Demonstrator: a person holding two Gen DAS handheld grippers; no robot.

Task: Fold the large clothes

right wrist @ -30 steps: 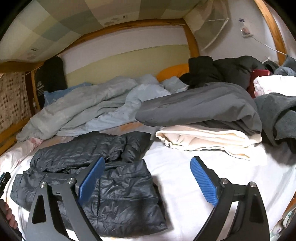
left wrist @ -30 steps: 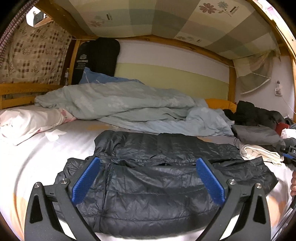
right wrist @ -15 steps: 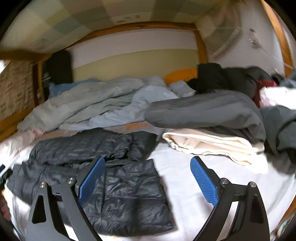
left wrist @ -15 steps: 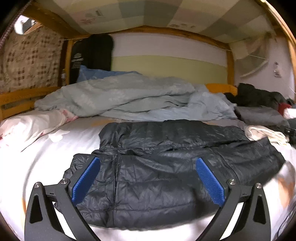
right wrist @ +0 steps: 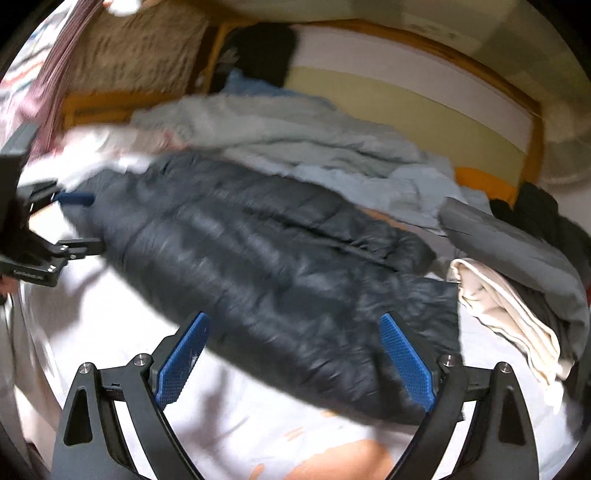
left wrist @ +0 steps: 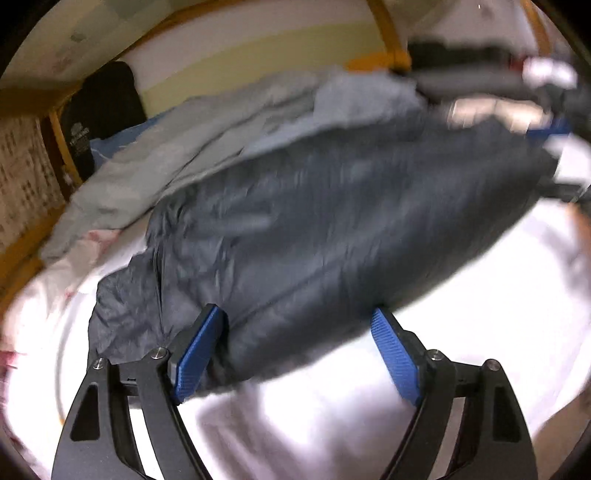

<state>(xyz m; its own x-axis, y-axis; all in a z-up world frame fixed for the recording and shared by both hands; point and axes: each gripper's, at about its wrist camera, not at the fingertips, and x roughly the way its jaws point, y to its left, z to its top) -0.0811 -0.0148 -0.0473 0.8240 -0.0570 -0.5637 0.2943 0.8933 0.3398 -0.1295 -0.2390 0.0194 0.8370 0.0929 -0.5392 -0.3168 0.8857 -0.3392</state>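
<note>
Bed [left wrist: 424, 369]: white sheet, dark puffy jacket [left wrist: 332, 229] on top.
Left claw [left wrist: 295, 354]: closing, jacket edge between pads, not squeezed.
Right claw [right wrist: 295, 360]: wide open, holding nothing.

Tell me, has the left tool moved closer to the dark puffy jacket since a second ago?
Yes. The left tool has dropped toward the jacket, whose near hem now lies between its closing jaws, and the wooden bed frame looks tilted.

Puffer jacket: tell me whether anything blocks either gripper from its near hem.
Nothing visible does. The dark puffer jacket lies directly ahead of the left gripper, whose jaws are closing around its hem, and of the open right gripper; only bare sheet lies between.
</note>
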